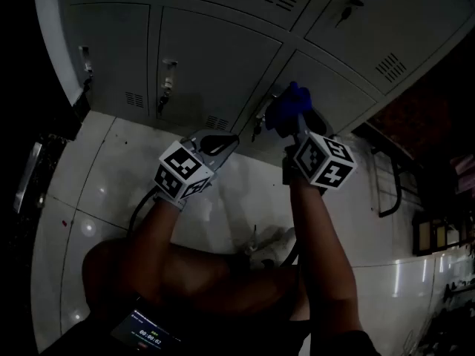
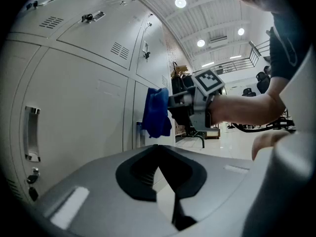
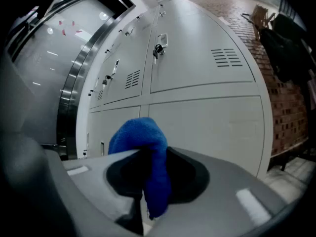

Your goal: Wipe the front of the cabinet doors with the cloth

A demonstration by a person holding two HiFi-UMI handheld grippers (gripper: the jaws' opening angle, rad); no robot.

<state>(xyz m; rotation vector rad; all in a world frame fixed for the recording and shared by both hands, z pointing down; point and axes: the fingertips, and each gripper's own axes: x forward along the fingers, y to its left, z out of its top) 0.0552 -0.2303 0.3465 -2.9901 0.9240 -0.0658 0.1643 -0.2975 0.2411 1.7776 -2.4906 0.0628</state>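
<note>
A blue cloth (image 1: 288, 104) is pinched in my right gripper (image 1: 293, 121), which is shut on it and holds it against a grey cabinet door (image 1: 326, 99). In the right gripper view the cloth (image 3: 148, 157) hangs folded between the jaws, with pale locker doors (image 3: 207, 127) just beyond. My left gripper (image 1: 220, 144) is shut with nothing in it, close to the lower doors (image 1: 211, 58). From the left gripper view the cloth (image 2: 156, 112) and the right gripper (image 2: 190, 107) show against the lockers, beyond the closed jaws (image 2: 159, 159).
The lockers have small latches with keys (image 1: 165, 87) and vent slots (image 1: 390, 67). A dark metal frame (image 1: 393, 184) stands at the right on the glossy tiled floor (image 1: 111, 176). A brick wall (image 3: 286, 107) lies past the lockers' end. The person's legs and a phone (image 1: 148, 336) are below.
</note>
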